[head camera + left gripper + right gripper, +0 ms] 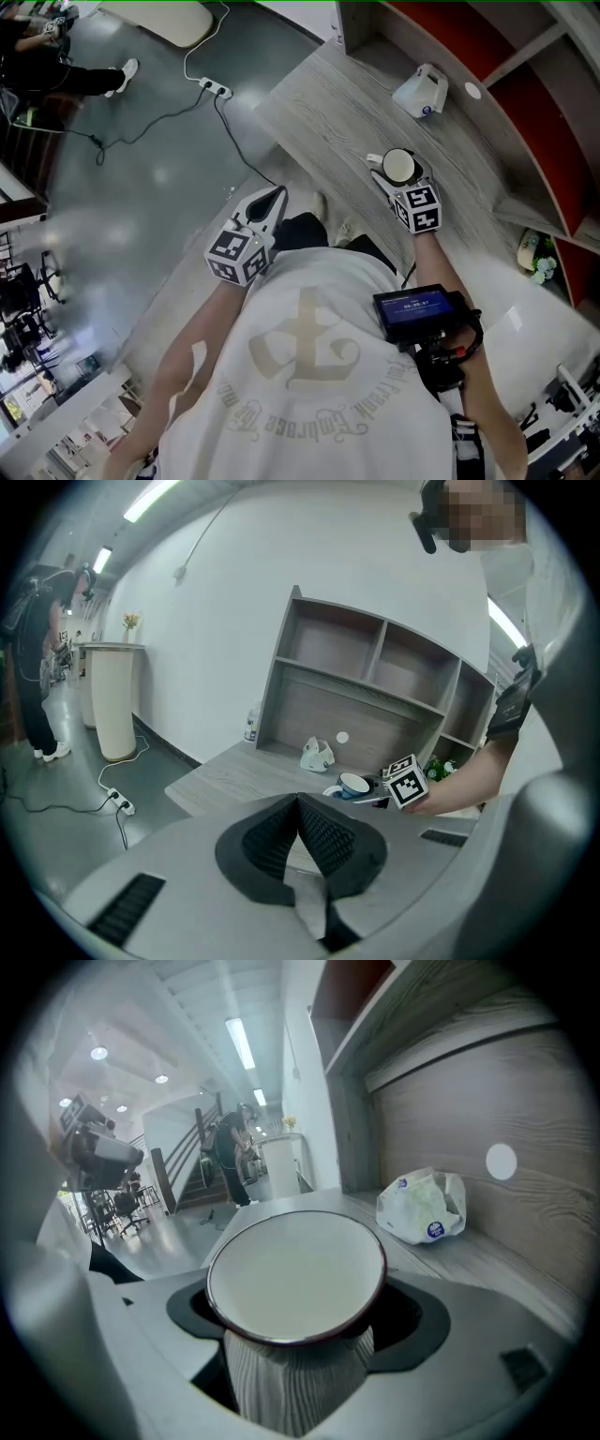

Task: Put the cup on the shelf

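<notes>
**Right gripper** [300, 1312]: The fingers are clamped on the cup [398, 165], one against each side of its ribbed outer wall. The cup mouth faces the gripper camera and shows a white interior and a dark rim. In the head view the cup sits over the middle of the worktop [319, 112], between the front edge and the back edge, with its handle towards the left end. No view shows whether its base touches the worktop surface.

**Left gripper** [300, 803]: The fingers are together, with nothing between them. In the head view this gripper is beyond the front edge of the worktop, over the floor [141, 159], well apart from the cup.

**Shelf** [375, 677]: An open unit with several compartments stands along the back edge of the worktop. A round white disc [501, 1161] is fixed to its back panel.

**Other items**:
- A crumpled white bag [422, 92] lies on the worktop near the back edge, beyond the cup and apart from it.
- A power strip [216, 89] with its cable lies on the floor off the left end.
</notes>
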A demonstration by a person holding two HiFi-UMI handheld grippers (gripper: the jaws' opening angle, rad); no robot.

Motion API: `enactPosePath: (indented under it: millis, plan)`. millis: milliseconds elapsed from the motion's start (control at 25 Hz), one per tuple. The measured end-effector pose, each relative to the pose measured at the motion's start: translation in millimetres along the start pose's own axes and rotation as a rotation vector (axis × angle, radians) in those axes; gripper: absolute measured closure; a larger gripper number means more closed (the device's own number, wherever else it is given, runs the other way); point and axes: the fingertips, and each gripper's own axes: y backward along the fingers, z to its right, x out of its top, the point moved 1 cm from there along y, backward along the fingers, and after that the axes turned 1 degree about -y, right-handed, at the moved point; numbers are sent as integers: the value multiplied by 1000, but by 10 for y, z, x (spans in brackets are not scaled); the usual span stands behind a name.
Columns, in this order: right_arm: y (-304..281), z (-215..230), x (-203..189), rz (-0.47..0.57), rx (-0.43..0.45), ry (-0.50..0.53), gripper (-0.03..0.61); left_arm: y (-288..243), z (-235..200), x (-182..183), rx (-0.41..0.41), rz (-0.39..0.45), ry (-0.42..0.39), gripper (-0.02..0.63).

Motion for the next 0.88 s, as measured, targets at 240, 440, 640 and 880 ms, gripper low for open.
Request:
enactPosePath:
  millis: [240,440,640,880]
  plan:
    - [130,-29,65,27,-10,-10,161,-67,52,42,-38,6,-18,612]
    - [268,-39,117,43,-22,-10,163,-152,100,87,-77,8,-32,612]
    - [386,-39,180,67,-41,-25,163,-284,122,120,-125,8,-43,612]
    - [592,-43,295,90,-73,-49,163,-426,167,219,-190,13,-66,612]
